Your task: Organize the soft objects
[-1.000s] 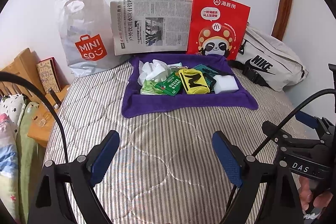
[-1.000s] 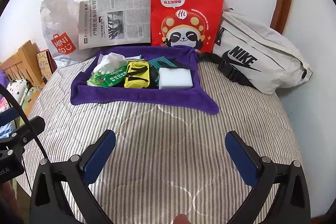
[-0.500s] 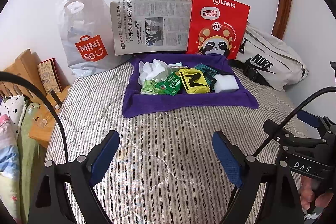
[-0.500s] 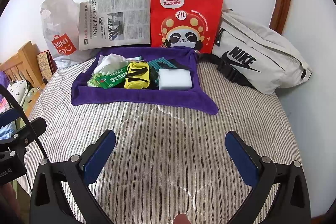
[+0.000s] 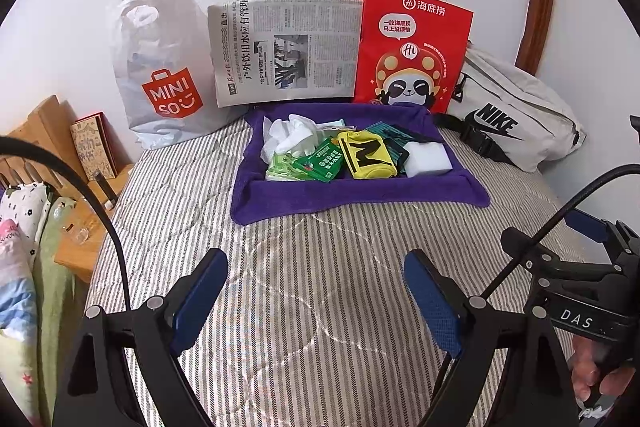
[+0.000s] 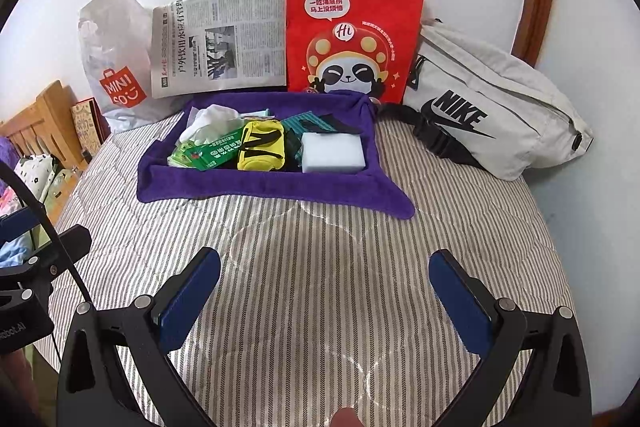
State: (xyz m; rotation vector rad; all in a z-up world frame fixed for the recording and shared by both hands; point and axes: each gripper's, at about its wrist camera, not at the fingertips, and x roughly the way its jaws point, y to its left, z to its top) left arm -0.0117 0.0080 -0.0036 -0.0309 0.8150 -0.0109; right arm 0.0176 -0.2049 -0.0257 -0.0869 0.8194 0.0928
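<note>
Striped quilted bed [image 5: 304, 287] against white wall, both grippers hovering over bare cover. Left gripper [image 5: 316, 291] jaws spread wide, nothing between. Right gripper [image 6: 324, 291] jaws spread wide, empty too. At 12 o'clock from both: purple towel [image 6: 260, 187] holding soft items: white sponge [image 6: 333, 151], yellow pouch [image 6: 262, 145], green packets [image 5: 320, 161], white gloves [image 5: 290, 133]. Behind towel, leaning on wall: newspaper [image 5: 286, 49], red paper bag [image 5: 412, 47]. At 10 o'clock white Miniso bag [image 5: 164, 67]; at 2 o'clock Nike waist bag [image 6: 492, 107].
</note>
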